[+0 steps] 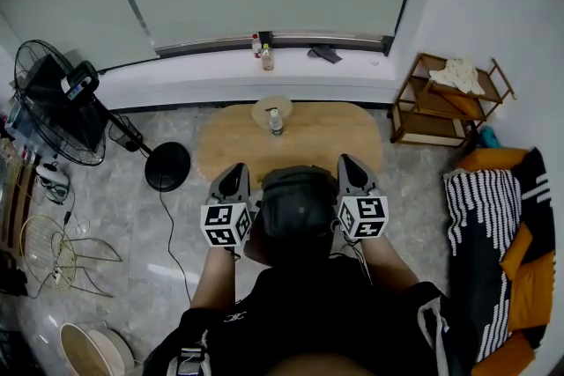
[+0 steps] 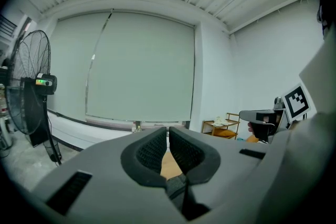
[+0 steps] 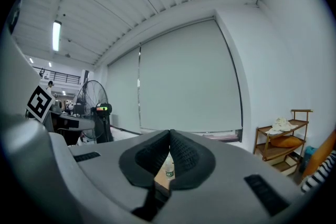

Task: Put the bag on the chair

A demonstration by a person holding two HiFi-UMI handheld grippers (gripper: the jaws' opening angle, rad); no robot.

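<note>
A dark backpack [image 1: 295, 209] hangs in front of me between both grippers, above the floor and short of the wooden table [image 1: 335, 136]. My left gripper [image 1: 234, 173] is at the bag's left side, jaws shut [image 2: 168, 131] with a grey strap [image 2: 176, 185] of the bag pinched low between the pads. My right gripper [image 1: 350, 163] is at its right side, jaws shut [image 3: 169, 134], with dark material of the bag [image 3: 150, 200] at their base. An orange chair [image 1: 520, 286] draped with a black-and-white striped cloth [image 1: 471, 224] stands at the right wall.
On the table are a small bottle [image 1: 276, 122] and a round pale disc [image 1: 271, 107]. A standing fan [image 1: 55, 106] and a black round base [image 1: 167, 165] are at the left, with a wire chair [image 1: 53, 251] below them. A wooden shelf [image 1: 445, 106] stands at the back right.
</note>
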